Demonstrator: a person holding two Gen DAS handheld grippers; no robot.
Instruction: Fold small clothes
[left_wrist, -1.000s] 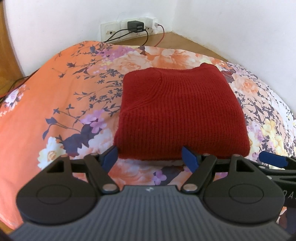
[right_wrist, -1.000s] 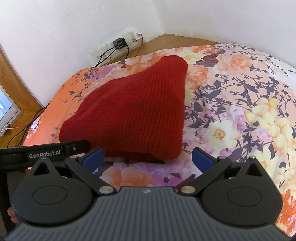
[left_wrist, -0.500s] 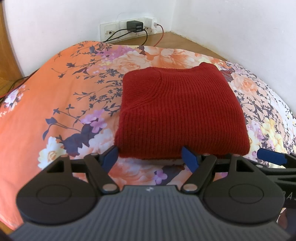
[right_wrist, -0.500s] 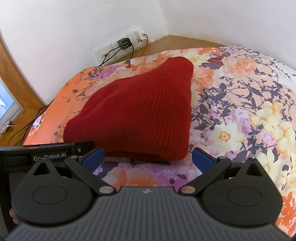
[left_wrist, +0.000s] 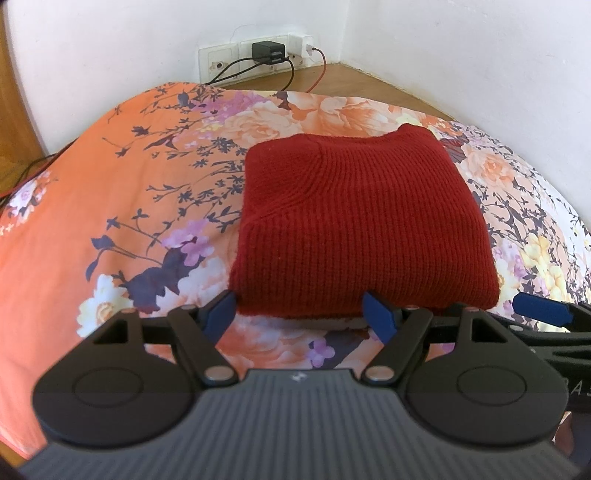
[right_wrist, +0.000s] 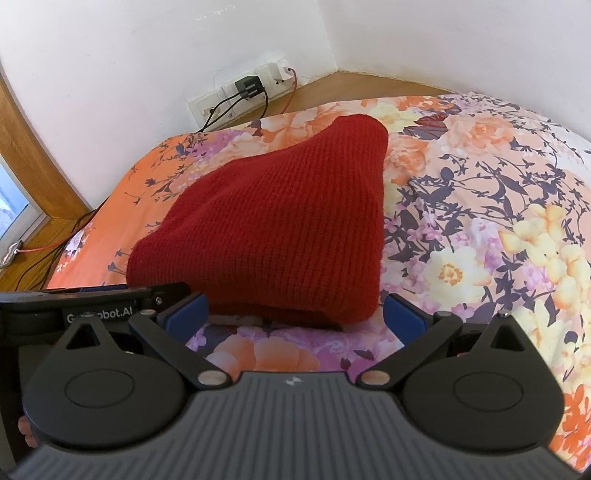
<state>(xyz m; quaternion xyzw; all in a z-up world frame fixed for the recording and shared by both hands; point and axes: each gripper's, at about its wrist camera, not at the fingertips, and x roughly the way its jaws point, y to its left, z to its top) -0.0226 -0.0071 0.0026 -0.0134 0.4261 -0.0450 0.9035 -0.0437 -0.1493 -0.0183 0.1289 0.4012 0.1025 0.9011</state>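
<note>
A dark red knit sweater (left_wrist: 354, 218) lies folded into a compact rectangle on the floral bedspread (left_wrist: 110, 221). It also shows in the right wrist view (right_wrist: 280, 236). My left gripper (left_wrist: 301, 315) is open and empty, its blue fingertips just short of the sweater's near edge. My right gripper (right_wrist: 293, 317) is open and empty, its fingertips at the near edge towards the sweater's right corner. The right gripper's blue tip (left_wrist: 539, 308) shows at the right of the left wrist view. The left gripper's body (right_wrist: 92, 310) shows at the left of the right wrist view.
White walls meet in a corner behind the bed. A wall socket strip (left_wrist: 258, 55) with a black charger and cables sits low on the wall. A wooden ledge (right_wrist: 354, 79) runs behind the bed. A wooden frame (right_wrist: 26, 155) stands at the left.
The right wrist view has lifted and pulled back slightly from the sweater. The left gripper and the sweater have barely moved.
</note>
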